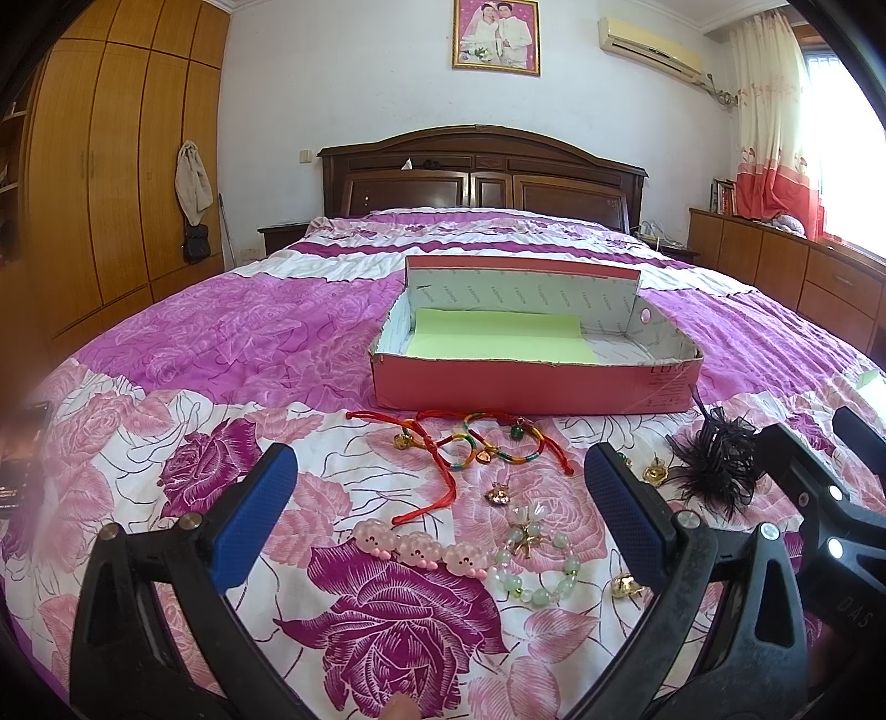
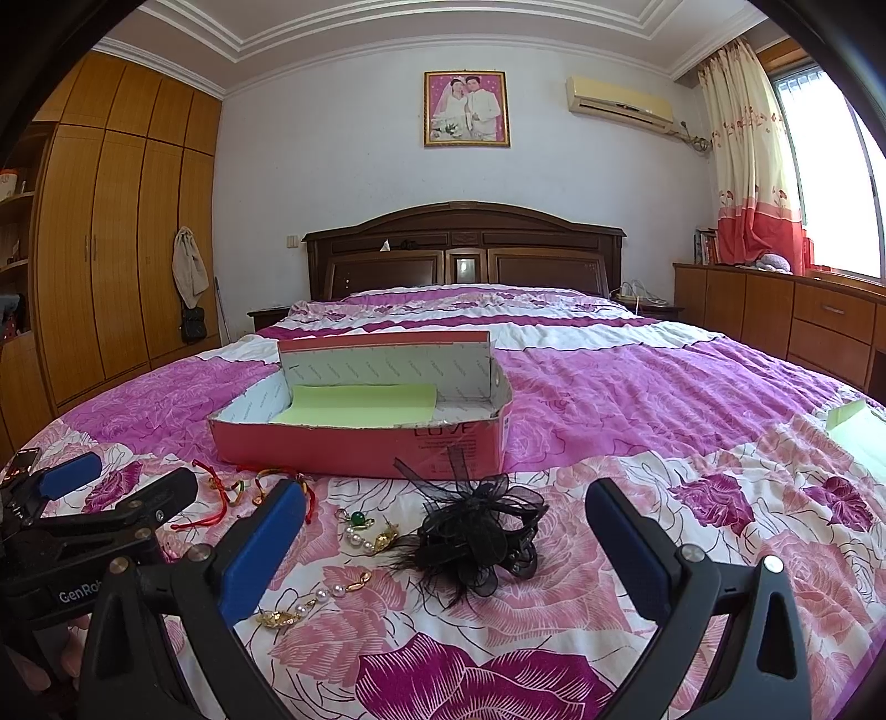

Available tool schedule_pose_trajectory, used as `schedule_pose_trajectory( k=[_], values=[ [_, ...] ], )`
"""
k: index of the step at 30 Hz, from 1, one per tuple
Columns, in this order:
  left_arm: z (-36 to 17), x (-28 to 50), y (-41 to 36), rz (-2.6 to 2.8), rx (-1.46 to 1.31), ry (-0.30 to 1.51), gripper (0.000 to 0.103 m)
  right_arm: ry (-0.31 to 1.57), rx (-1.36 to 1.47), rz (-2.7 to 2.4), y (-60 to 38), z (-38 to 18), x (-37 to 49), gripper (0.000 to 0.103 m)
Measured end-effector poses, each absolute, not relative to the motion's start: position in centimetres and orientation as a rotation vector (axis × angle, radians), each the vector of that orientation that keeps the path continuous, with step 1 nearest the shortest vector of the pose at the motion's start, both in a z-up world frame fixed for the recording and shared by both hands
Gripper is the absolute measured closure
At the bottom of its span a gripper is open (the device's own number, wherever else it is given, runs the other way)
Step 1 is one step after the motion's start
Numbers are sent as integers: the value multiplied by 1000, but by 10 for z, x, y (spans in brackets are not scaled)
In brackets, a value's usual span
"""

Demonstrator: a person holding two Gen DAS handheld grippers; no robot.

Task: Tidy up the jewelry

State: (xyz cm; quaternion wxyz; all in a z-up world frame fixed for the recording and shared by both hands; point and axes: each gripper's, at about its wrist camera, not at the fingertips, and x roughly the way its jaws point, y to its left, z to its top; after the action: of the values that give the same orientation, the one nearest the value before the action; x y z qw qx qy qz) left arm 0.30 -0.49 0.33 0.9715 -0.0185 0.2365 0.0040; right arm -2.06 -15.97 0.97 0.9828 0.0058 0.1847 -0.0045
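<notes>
- Nearest to us, the left tongs (image 1: 440,518) are spread wide above the foot end of the bed (image 1: 166,354), with nothing between the blue pads (image 1: 255,515).
- The right tongs (image 2: 446,540) are also spread wide and hold nothing; they hang over the bed to the right of the left tongs.
- Between the left pads lie a pink hair clip (image 1: 421,551) with three round faces and, just to its right, a pale green bead bracelet (image 1: 534,576).
- A little farther from us, a tangle of red and rainbow cords (image 1: 470,448) with small gold charms lies on the flowered bedspread.
- Between the right pads sits a black feathered hair ornament (image 2: 479,540). To its left lies a pearl and gold chain (image 2: 318,595), and beyond that a green bead piece (image 2: 357,519).
- Beyond all the jewelry, toward the middle of the bed, stands an open pink cardboard box (image 1: 531,387) with its lid flap raised at the back. A light green sheet (image 1: 498,335) lines its floor, and we see no jewelry in it.
- At the far end are the dark wooden headboard (image 1: 482,171) and a framed wedding portrait (image 1: 495,33) on the wall above it.
</notes>
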Motion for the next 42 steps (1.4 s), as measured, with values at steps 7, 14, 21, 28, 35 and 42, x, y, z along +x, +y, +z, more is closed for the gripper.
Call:
schedule_pose_trajectory(
  k=[7,14,21,28,35,42],
  values=[
    [10,6,-2,-5,-41,492,6,398,47,-10,-173,13,-13,0],
    [14,16,5,-29,-45,533,6,449,116,-13,-189,22,-8,0],
    [8,35,24,-22,-93,617,6,520,141,-42,-203,28,7,0],
    [1,57,43,3,-118,699,7,592,121,-49,-207,25,26,0],
    [-13,75,47,-7,-154,797,9,680,113,-35,-206,10,43,0],
    [-25,94,30,-57,-133,860,16,750,128,-14,-206,-3,53,0]
  ],
)
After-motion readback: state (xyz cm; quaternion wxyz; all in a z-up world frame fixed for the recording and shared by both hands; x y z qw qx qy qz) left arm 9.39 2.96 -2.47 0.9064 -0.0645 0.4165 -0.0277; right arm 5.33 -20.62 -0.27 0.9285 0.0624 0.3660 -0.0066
